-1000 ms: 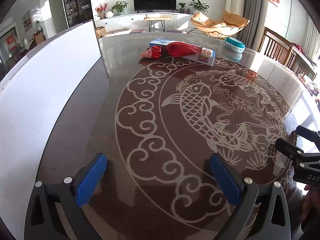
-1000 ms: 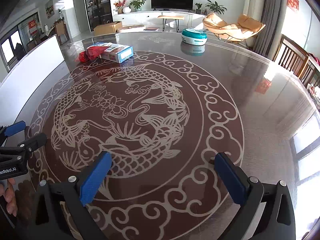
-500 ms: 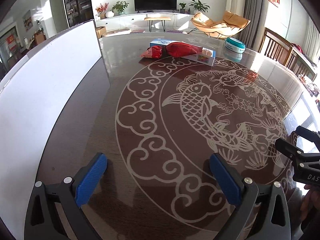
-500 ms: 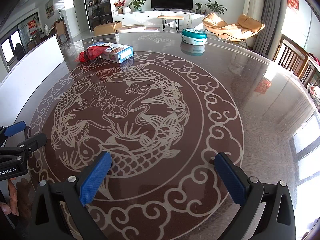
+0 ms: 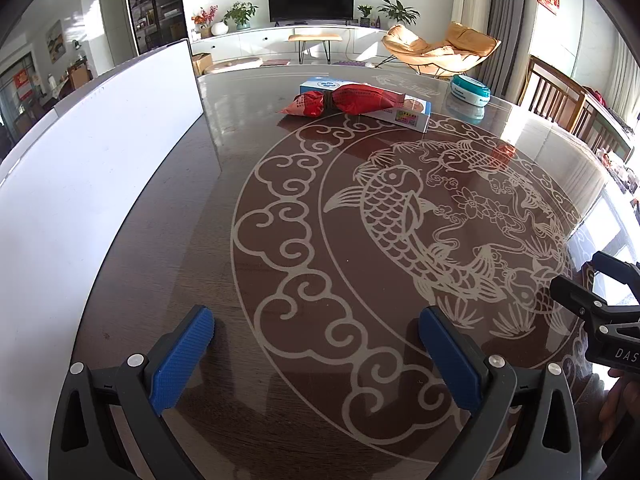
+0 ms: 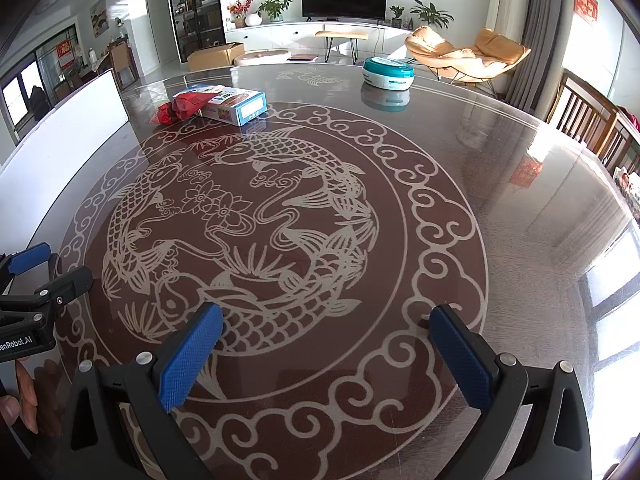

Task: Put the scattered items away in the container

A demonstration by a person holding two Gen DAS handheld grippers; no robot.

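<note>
I see strong daylight that comes from the right side in both views. It makes a white glare on the glossy table (image 6: 540, 208), and the window (image 6: 616, 320) at the right edge is burnt out, with no detail. The tabletop mirrors the room, so the pattern fades there. The white board (image 5: 80, 168) on the left is bright and flat. Both pictures are sharp in the middle. The fisheye bends straight lines at the edges, and the corners are black. Under my grippers I see only soft, weak shadows.
</note>
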